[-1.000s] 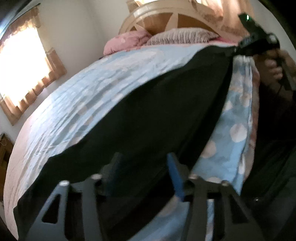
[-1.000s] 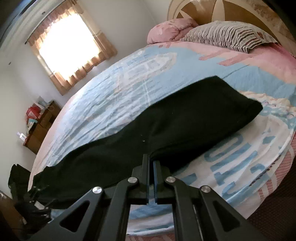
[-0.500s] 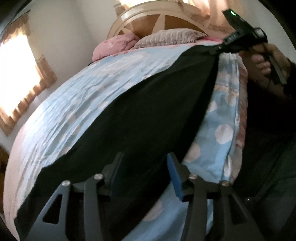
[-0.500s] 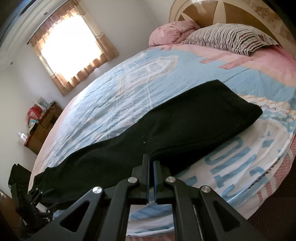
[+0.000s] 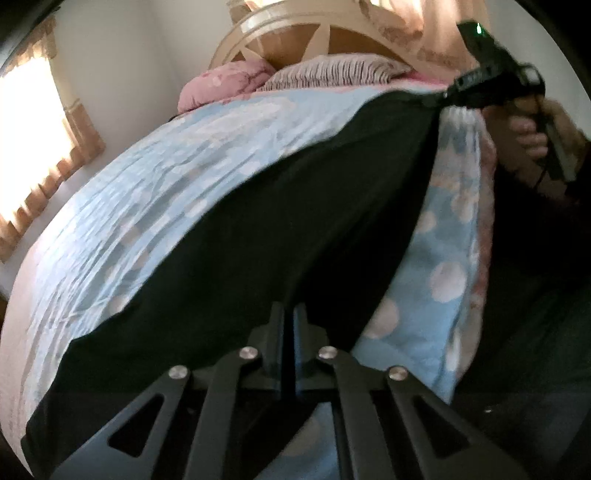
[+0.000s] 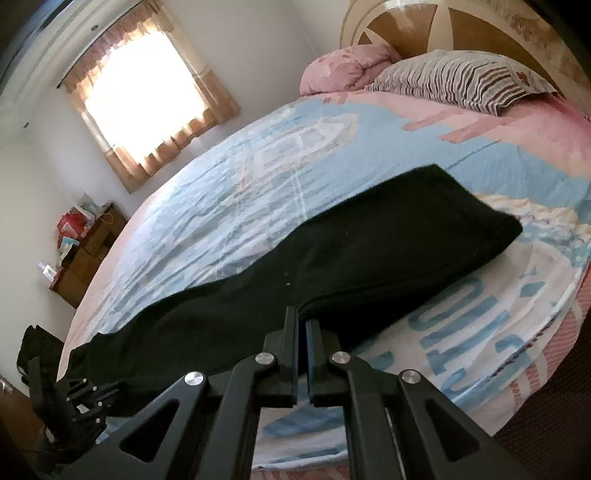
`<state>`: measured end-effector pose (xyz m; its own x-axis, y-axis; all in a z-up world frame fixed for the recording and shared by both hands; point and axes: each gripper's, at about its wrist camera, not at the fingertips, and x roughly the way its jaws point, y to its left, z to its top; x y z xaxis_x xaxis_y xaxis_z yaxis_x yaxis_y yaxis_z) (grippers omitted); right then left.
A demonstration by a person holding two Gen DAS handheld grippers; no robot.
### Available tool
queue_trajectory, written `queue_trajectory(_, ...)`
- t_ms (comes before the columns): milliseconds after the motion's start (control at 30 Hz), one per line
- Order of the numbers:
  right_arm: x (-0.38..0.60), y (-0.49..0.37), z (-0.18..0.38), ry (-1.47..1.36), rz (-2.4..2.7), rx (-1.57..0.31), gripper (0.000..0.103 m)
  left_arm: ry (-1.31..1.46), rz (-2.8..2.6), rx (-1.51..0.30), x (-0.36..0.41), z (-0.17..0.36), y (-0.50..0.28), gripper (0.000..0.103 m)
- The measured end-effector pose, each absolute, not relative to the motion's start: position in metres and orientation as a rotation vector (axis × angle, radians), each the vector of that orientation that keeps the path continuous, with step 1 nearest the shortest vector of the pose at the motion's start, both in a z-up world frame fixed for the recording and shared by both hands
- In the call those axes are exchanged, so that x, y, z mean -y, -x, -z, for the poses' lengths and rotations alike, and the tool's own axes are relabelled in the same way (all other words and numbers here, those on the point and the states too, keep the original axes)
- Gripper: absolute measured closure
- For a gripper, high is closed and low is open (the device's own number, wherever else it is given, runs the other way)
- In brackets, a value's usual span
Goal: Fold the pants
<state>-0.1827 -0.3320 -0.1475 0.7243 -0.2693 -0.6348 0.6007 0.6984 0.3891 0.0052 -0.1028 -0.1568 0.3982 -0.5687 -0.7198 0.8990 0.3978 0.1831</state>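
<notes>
Black pants [image 5: 295,229] lie stretched lengthwise along the near side of the bed, also seen in the right wrist view [image 6: 369,251]. My left gripper [image 5: 289,314] is shut on the pants' near edge at the leg end. My right gripper [image 6: 301,325] is shut on the pants' near edge towards the waist end; it also shows in the left wrist view [image 5: 448,94], pinching the far corner, held by a hand. The left gripper shows at the far left in the right wrist view [image 6: 74,391].
The bed has a blue and pink printed sheet [image 6: 295,147]. A striped pillow [image 6: 454,77] and a pink pillow [image 6: 343,70] lie by the headboard [image 6: 424,26]. A window with curtains [image 6: 147,92] and a cluttered wooden cabinet [image 6: 85,251] stand beyond the bed.
My left gripper, open around the pants' edge in the earlier frames, has closed on it. The right gripper has stayed shut on the pants and barely moved.
</notes>
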Motion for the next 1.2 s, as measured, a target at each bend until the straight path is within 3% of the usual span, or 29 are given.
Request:
queue_trajectory(267, 0.331, 0.188, 0.154, -0.623, 0.521, -0.613, 0.100, -0.655, 1.045, -0.657, 0.100, 0.163, -0.002, 0.097)
queue_trajectory(400, 0.331, 0.193, 0.168, -0.626, 0.502, -0.656, 0.098, -0.737, 1.010, -0.628, 0.106, 0.176, 0.008, 0.088)
queue_trajectory(467, 0.334, 0.206, 0.161, -0.625, 0.529, -0.641, 0.097, -0.715, 1.025, -0.639, 0.101, 0.171, 0.006, 0.075)
queue_trajectory(667, 0.379, 0.261, 0.128, -0.624, 0.732, -0.522, 0.097, -0.637, 0.942, -0.617, 0.067, 0.156, -0.014, 0.055)
queue_trajectory(800, 0.418, 0.249, 0.119, -0.583, 0.731, -0.540, 0.097, -0.603, 0.839, -0.606, 0.047, 0.150, -0.029, 0.054)
queue_trajectory(933, 0.458, 0.212, 0.120, -0.584, 0.671, -0.589, 0.097, -0.563, 0.713, -0.586, 0.027, 0.146, -0.047, 0.044)
queue_trajectory(1200, 0.478, 0.161, 0.143, -0.613, 0.555, -0.691, 0.102, -0.554, 0.597, -0.682, 0.000, 0.173, -0.072, 0.042)
